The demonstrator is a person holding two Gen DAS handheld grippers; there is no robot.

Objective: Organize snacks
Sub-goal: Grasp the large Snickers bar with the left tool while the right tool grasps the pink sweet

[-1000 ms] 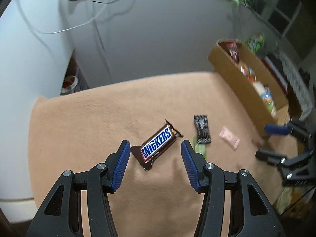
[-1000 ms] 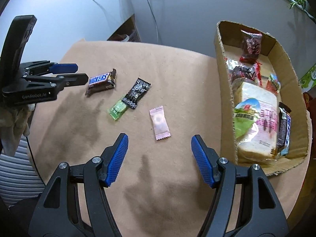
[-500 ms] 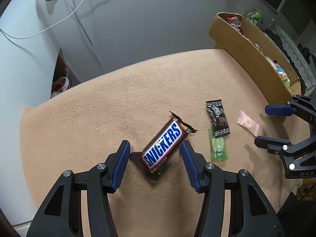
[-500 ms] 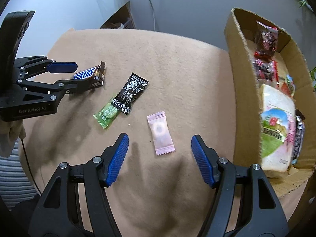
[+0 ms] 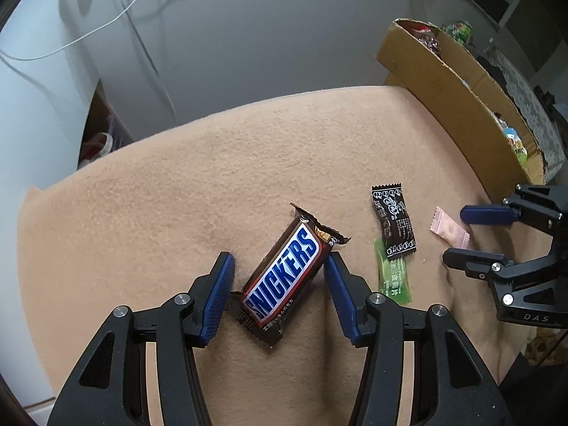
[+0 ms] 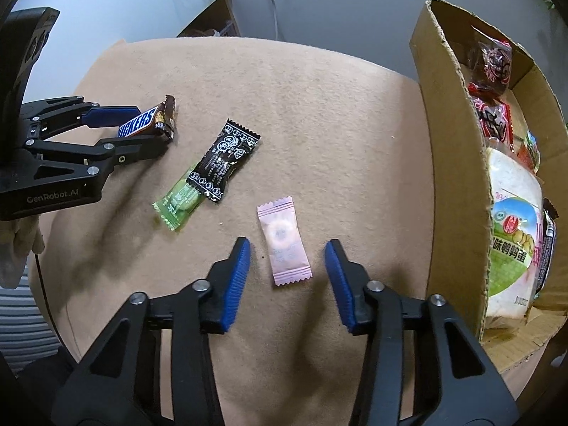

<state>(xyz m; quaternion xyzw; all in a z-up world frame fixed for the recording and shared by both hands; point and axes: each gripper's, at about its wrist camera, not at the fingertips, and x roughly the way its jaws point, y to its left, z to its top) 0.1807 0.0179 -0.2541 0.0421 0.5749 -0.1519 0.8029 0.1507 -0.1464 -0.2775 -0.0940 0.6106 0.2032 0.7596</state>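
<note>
A Snickers bar (image 5: pixel 284 273) lies on the tan cloth, between the blue pads of my open left gripper (image 5: pixel 280 284); the right pad is at or near its wrapper. In the right wrist view the bar (image 6: pixel 145 124) sits between the left gripper's fingers (image 6: pixel 117 113). A pink candy packet (image 6: pixel 284 245) lies between the pads of my open right gripper (image 6: pixel 287 259), apart from both. It also shows in the left wrist view (image 5: pixel 449 229). A black packet (image 6: pixel 223 159) overlaps a green packet (image 6: pixel 179 202).
A cardboard box (image 6: pixel 458 163) with several snacks, among them a bread bag (image 6: pixel 511 234), stands at the right edge of the cloth-covered table (image 6: pixel 319 106). It shows at the far right in the left wrist view (image 5: pixel 458 96). A grey wall and cables lie behind.
Both grippers have moved forward and down. The Snickers bar now lies between the left pads, the pink packet between the right pads. Both jaws have narrowed somewhat.
</note>
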